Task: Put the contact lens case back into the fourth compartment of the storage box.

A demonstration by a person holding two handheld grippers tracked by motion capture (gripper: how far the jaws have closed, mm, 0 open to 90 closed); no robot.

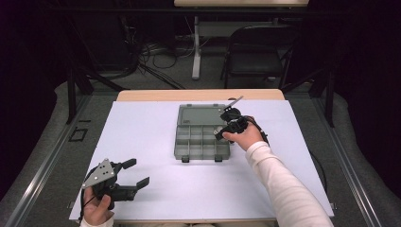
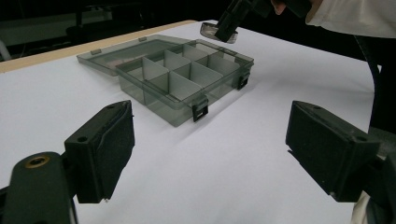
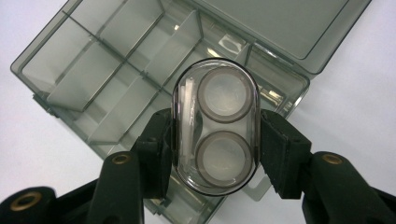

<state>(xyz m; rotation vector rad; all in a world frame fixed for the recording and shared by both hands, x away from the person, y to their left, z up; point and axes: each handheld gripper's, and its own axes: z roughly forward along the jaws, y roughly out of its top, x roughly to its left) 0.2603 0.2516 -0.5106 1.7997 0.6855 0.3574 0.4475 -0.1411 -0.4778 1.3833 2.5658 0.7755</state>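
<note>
Clear plastic capsule (image 3: 215, 126), light, stiff, likely slippery, sits pinched across its long sides by the right gripper (image 3: 215, 154) above the organizer box (image 3: 116, 79); the left gripper (image 2: 210, 154) has its jaws spread.

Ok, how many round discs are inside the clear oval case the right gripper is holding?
2 discs, both in the case: one at its far end, one between the fingers. None looks hidden.

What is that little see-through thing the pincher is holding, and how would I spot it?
Find the white table, then the smoky grey compartment box lying open in its middle. Just above the box's edge, the right gripper pinches a small clear oval case. Unlike the box's square compartments, it is rounded and shows two grey rings inside.
</note>
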